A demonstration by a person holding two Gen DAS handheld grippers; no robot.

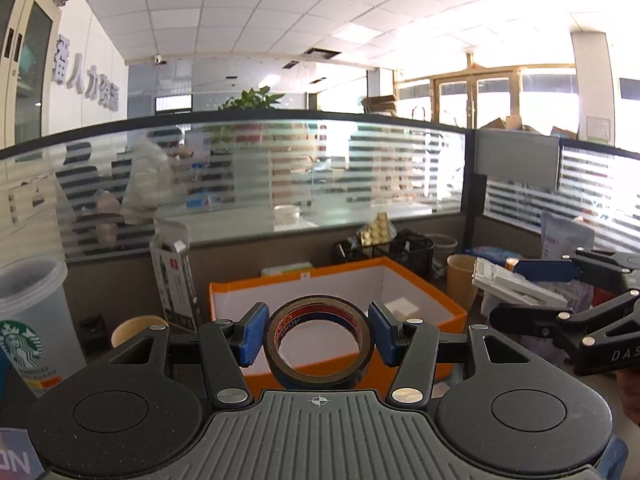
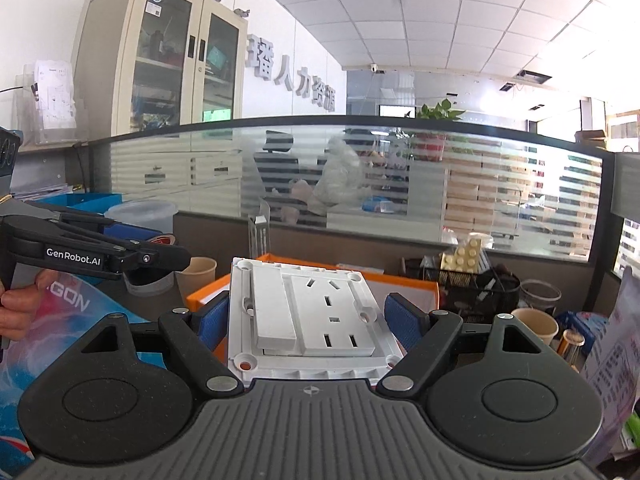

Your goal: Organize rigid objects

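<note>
My left gripper (image 1: 319, 334) is shut on a roll of dark tape (image 1: 319, 342) with a red-lettered core, held above the near edge of an orange box (image 1: 424, 292) with a white inside. My right gripper (image 2: 311, 316) is shut on a white wall socket plate (image 2: 308, 316), lying flat between the blue pads, with the orange box (image 2: 400, 280) just behind it. In the left wrist view the right gripper (image 1: 560, 300) shows at the right edge with the white plate (image 1: 516, 284) in it. In the right wrist view the left gripper (image 2: 120, 256) shows at the left, a hand (image 2: 20, 304) on its handle.
A clear Starbucks cup (image 1: 30, 316), a paper cup (image 1: 138, 330) and an open white carton (image 1: 174, 276) stand left of the box. Behind it are a black mesh basket (image 1: 412, 250) with a yellow brick (image 2: 464, 258), more paper cups (image 2: 534, 322) and a striped glass partition (image 1: 320, 168).
</note>
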